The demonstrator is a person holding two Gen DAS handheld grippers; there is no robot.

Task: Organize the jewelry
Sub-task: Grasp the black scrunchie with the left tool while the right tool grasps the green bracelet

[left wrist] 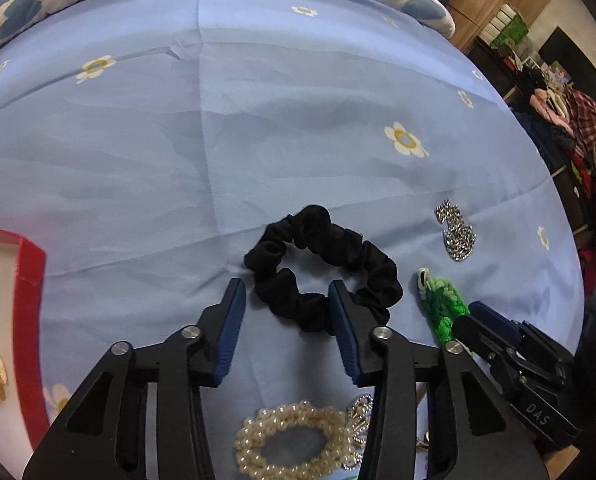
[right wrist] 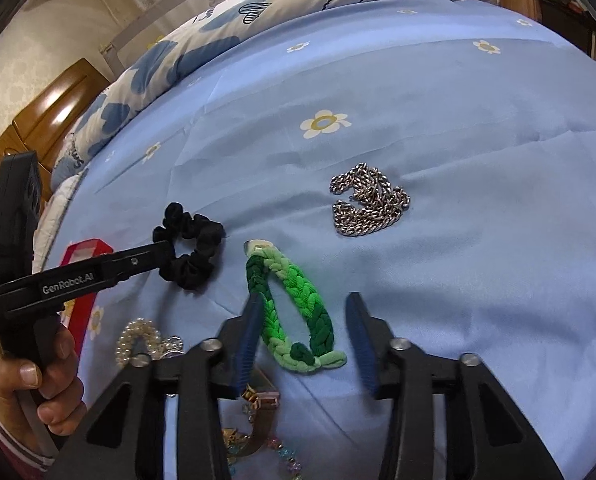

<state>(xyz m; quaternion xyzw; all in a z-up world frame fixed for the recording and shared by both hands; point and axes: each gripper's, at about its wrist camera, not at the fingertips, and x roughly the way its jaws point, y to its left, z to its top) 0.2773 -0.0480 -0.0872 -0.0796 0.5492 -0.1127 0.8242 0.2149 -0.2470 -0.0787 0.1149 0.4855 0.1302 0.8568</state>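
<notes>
The left gripper (left wrist: 288, 292) is hovering with jaws wide over the near part of the black scrunchie (left wrist: 323, 266) lying mid-bed on the blue sheet (left wrist: 218, 140). The right gripper (right wrist: 303, 312) is spreading its jaws wide around the green braided band (right wrist: 294, 312), near the silver chain (right wrist: 367, 200).

Smooth light-blue cotton-like bed sheet (left wrist: 258, 128) with a faint sheen and soft creases. Matt black gathered-cloth scrunchie (left wrist: 321, 272), velvety. Glinting silver metal curb chain (right wrist: 367, 200), polished links. Braided green stretch-fabric band (right wrist: 294, 312), ribbed and matt. Glossy cream pearl-bead ring (left wrist: 294, 444) with a sparkling metal charm. Matt black plastic gripper (left wrist: 288, 332) with ridged blue rubbery pads (left wrist: 230, 328) and shiny steel pins. Glossy varnished wooden headboard (right wrist: 54, 116).
</notes>
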